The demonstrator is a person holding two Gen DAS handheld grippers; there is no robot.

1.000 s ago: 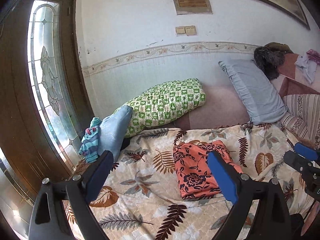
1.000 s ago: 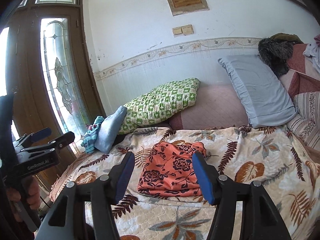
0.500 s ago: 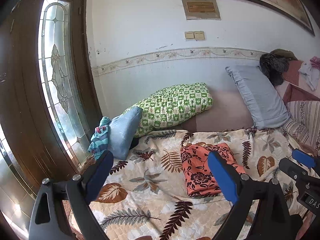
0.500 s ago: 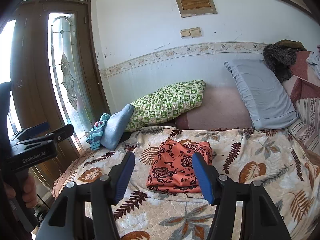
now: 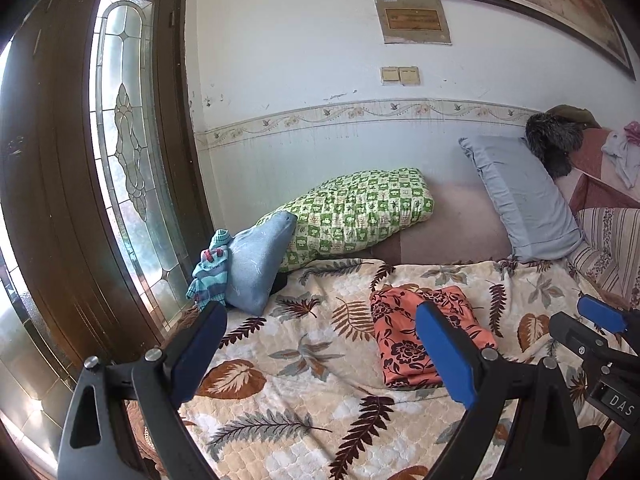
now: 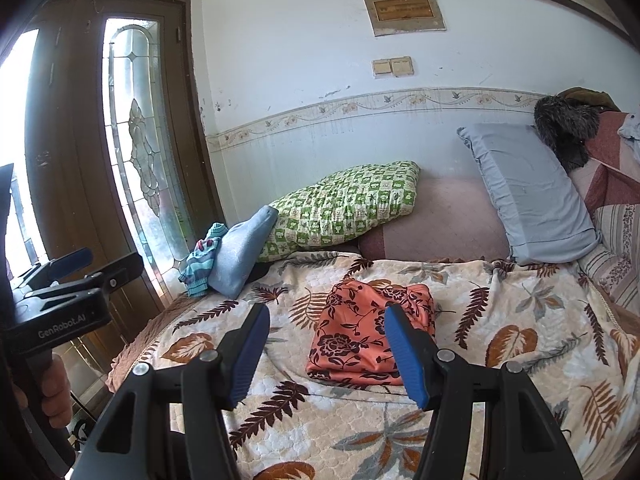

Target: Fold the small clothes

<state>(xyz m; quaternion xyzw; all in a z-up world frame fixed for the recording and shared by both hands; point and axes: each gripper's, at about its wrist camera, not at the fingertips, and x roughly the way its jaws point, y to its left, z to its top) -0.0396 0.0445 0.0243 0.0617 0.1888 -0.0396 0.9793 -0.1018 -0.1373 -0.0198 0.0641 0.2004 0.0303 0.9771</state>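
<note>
A folded orange garment with dark flowers (image 5: 404,344) (image 6: 360,340) lies flat on the leaf-print blanket (image 5: 304,392) (image 6: 500,340) in the middle of the bed. My left gripper (image 5: 320,344) hangs open above the blanket, well short of the garment, nothing between its blue pads. My right gripper (image 6: 326,340) is open too, with the garment seen beyond its fingers, untouched. In the left wrist view the right gripper (image 5: 596,332) shows at the right edge. In the right wrist view the left gripper (image 6: 72,276) shows at the left, held by a hand (image 6: 52,384).
A green checked pillow (image 5: 360,212), a light blue cushion (image 5: 256,264) and a striped teal cloth (image 5: 208,268) lie at the back left by the wooden door with glass panels (image 5: 120,160). A grey-blue pillow (image 5: 520,200) leans at the back right beside piled bedding (image 5: 600,220).
Both grippers have drawn back from the bed and risen a little; the folded garment looks smaller and farther off. Their jaws kept the same width. The garment has not moved.
</note>
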